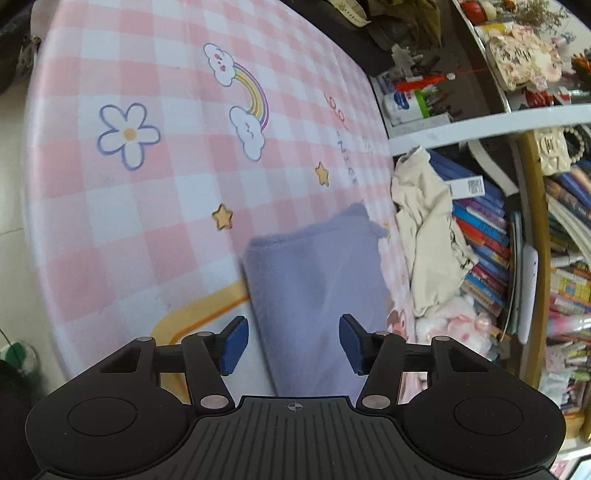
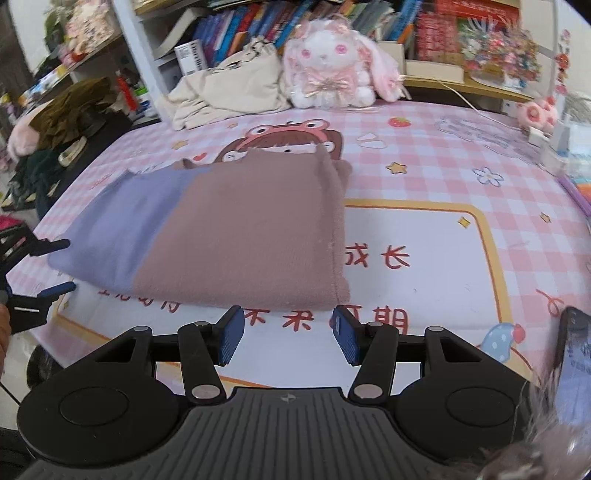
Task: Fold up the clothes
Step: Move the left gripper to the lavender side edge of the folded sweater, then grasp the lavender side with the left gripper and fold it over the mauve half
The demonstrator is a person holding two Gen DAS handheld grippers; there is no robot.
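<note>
A folded garment, lavender (image 2: 122, 221) on its left part and dusty mauve (image 2: 240, 229) on its right, lies flat on the pink checked mat (image 2: 443, 166). My right gripper (image 2: 288, 321) stands open just in front of the garment's near edge, with nothing between its blue pads. My left gripper (image 2: 62, 266) shows at the left border, open, its fingertips beside the lavender end. In the left wrist view my left gripper (image 1: 293, 332) hovers open over the lavender cloth (image 1: 314, 277), pads apart from it.
A crumpled beige garment (image 2: 229, 88) and a plush rabbit (image 2: 332, 62) sit at the mat's far edge against bookshelves (image 2: 258, 26). Dark olive clothes (image 2: 74, 107) are piled at the far left. A phone (image 2: 572, 362) stands at the near right.
</note>
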